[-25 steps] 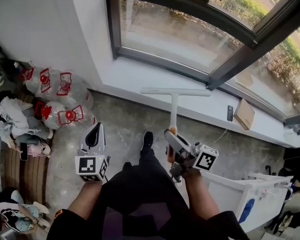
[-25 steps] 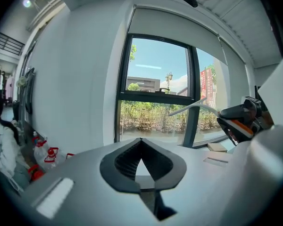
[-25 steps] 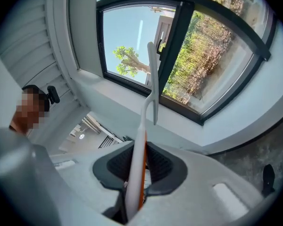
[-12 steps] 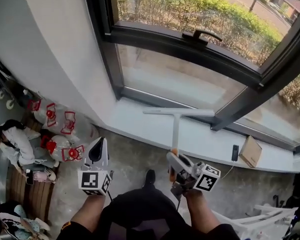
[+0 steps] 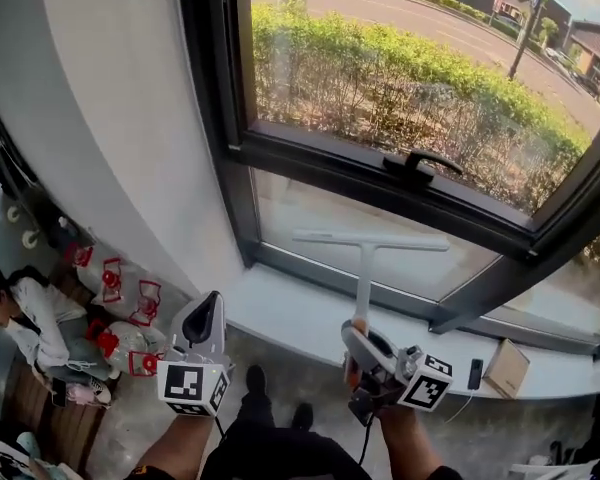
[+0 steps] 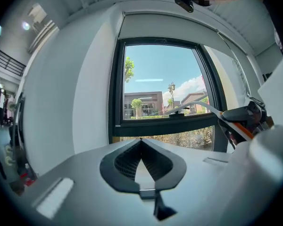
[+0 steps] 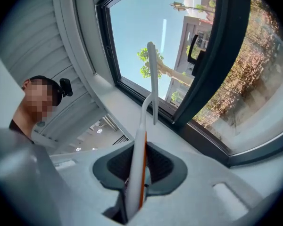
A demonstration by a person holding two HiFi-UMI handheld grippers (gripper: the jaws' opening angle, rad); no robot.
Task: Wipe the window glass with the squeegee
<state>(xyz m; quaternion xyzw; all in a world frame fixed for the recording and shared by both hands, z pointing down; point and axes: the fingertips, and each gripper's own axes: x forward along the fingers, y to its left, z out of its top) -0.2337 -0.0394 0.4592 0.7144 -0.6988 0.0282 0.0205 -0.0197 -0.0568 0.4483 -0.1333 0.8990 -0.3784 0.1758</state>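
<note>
A white T-shaped squeegee [image 5: 363, 258] with an orange-striped handle [image 7: 139, 166] stands upright in my right gripper [image 5: 358, 336], which is shut on the handle. Its blade [image 5: 370, 240] lies level in front of the lower window pane [image 5: 320, 213], just under the dark crossbar with the black window handle [image 5: 412, 162]; whether it touches the glass I cannot tell. The blade [image 7: 152, 81] points up at the window frame in the right gripper view. My left gripper [image 5: 206, 320] hangs to the left, shut and holding nothing, its tips [image 6: 141, 140] meeting in its own view.
A white window sill [image 5: 280, 313] runs below the glass, with a cardboard box [image 5: 506, 368] and a small dark device [image 5: 474, 374] at its right end. Red-and-clear bottles [image 5: 120, 313] and a person [image 5: 25, 318] sit on the floor at the left.
The head view has tilted up, so the upper pane and hedge outside now show. My right gripper has raised the squeegee from the sill level up to the lower pane. The left gripper stays low.
</note>
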